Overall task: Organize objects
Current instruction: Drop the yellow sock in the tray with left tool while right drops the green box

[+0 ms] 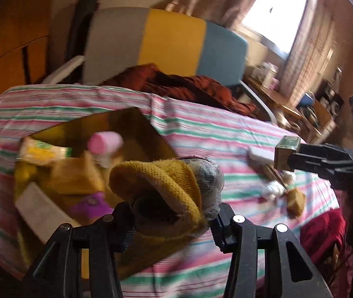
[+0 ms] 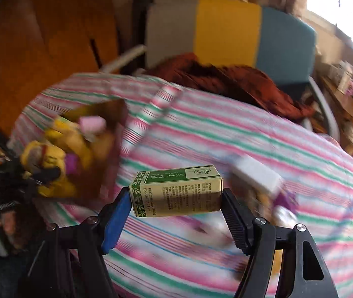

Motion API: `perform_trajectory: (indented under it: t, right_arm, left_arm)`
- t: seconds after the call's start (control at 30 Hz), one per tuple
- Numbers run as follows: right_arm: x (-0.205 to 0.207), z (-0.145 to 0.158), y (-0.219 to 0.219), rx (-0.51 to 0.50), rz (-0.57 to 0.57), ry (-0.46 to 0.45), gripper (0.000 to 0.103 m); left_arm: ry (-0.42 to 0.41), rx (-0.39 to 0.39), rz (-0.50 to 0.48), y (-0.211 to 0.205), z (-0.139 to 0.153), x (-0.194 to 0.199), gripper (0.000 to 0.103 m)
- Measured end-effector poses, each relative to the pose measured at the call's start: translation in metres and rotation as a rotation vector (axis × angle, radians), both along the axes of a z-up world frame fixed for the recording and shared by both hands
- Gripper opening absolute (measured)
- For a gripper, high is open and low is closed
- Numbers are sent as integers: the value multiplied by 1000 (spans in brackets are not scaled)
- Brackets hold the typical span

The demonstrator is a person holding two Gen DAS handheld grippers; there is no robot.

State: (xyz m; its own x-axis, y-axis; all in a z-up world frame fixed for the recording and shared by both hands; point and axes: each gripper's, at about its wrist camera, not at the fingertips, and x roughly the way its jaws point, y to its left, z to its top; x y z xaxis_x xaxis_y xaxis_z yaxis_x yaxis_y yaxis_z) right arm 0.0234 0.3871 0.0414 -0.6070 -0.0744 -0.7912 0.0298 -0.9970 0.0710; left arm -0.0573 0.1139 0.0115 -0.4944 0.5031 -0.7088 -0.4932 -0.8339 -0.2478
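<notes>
My left gripper [image 1: 174, 219] is shut on a yellow knitted glove [image 1: 166, 186] and holds it above the near edge of a brown cardboard box [image 1: 131, 129]. The box holds a pink roll [image 1: 105, 142], a yellow-green packet [image 1: 45, 150] and other small items. My right gripper [image 2: 176, 196] is shut on a green and cream tea box [image 2: 176, 191], lifted above the striped bedspread [image 2: 250, 136]. In the left wrist view the tea box [image 1: 285, 152] shows at the right, held by the right gripper [image 1: 293, 155]. The left gripper with the glove [image 2: 45, 164] shows at the left by the cardboard box [image 2: 112, 149].
A white flat box [image 2: 255, 173] and several small items [image 1: 283, 186] lie on the bedspread at the right. A rust-red cloth [image 1: 181, 84] lies at the far edge by a grey, yellow and blue chair [image 1: 171, 42]. A cluttered desk [image 1: 300, 109] stands at the right.
</notes>
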Motion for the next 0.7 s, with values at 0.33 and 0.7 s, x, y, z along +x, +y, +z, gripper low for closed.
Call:
perform_trajectory:
  t: [0.33, 0.7]
  right_arm:
    - [-69, -19, -129, -122, 136, 8, 103]
    - [-45, -54, -170, 43, 77, -5, 103]
  left_arm:
    - [-34, 28, 217, -86, -7, -39, 65]
    - [9, -12, 313, -109, -17, -19, 68]
